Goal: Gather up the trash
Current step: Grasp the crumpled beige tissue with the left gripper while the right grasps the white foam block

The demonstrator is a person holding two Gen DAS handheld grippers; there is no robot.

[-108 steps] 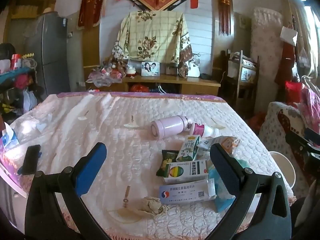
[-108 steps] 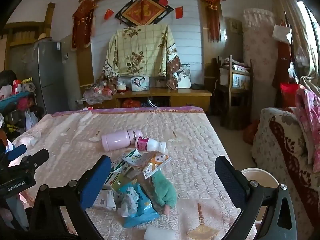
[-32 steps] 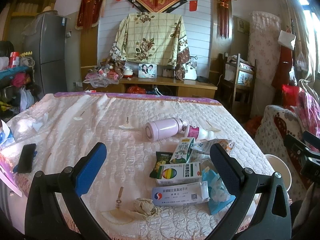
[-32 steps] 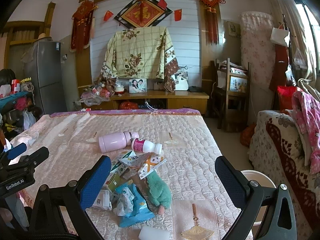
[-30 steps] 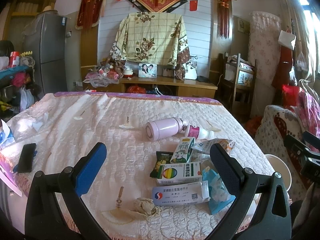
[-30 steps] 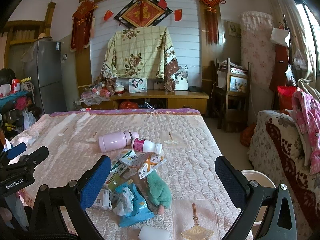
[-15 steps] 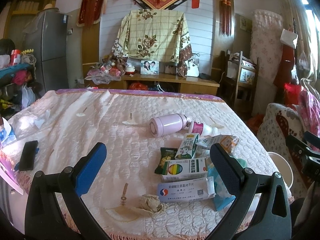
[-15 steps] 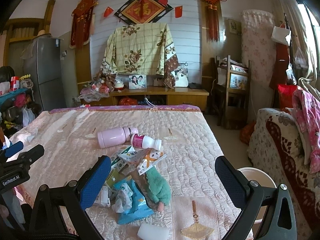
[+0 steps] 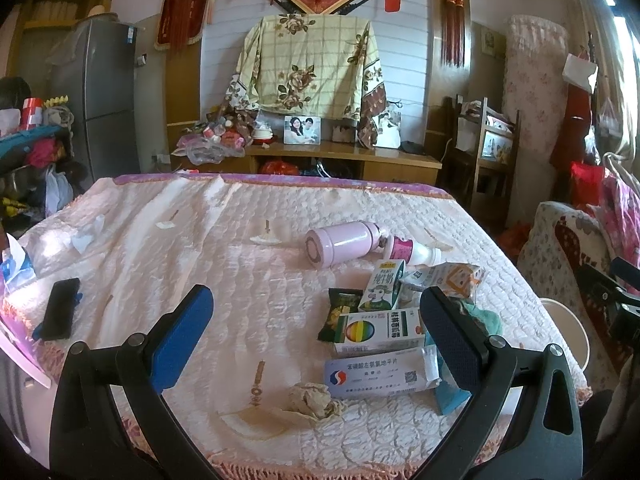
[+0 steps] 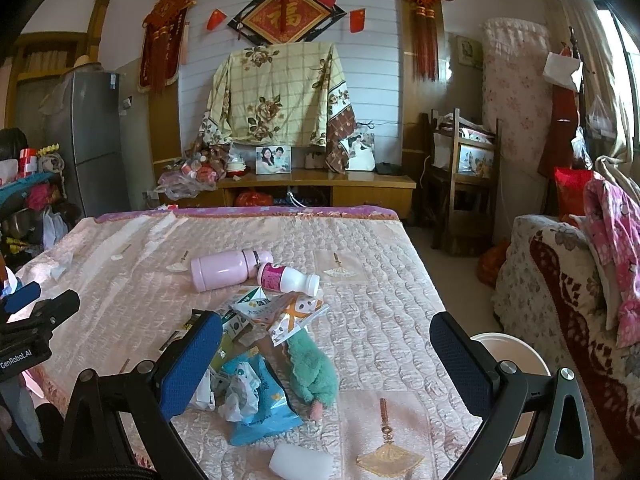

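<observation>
Trash (image 9: 376,332): crumpled wrappers, cartons and medicine boxes heaped at the bed's (image 9: 200,248) near right corner. My left gripper (image 9: 316,332) and right gripper (image 10: 326,354) hover wide open, empty.

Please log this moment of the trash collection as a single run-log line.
phase: approach | left gripper: open, empty | right gripper: open, empty | trash pile: untouched on bed | bin: beside bed
</observation>
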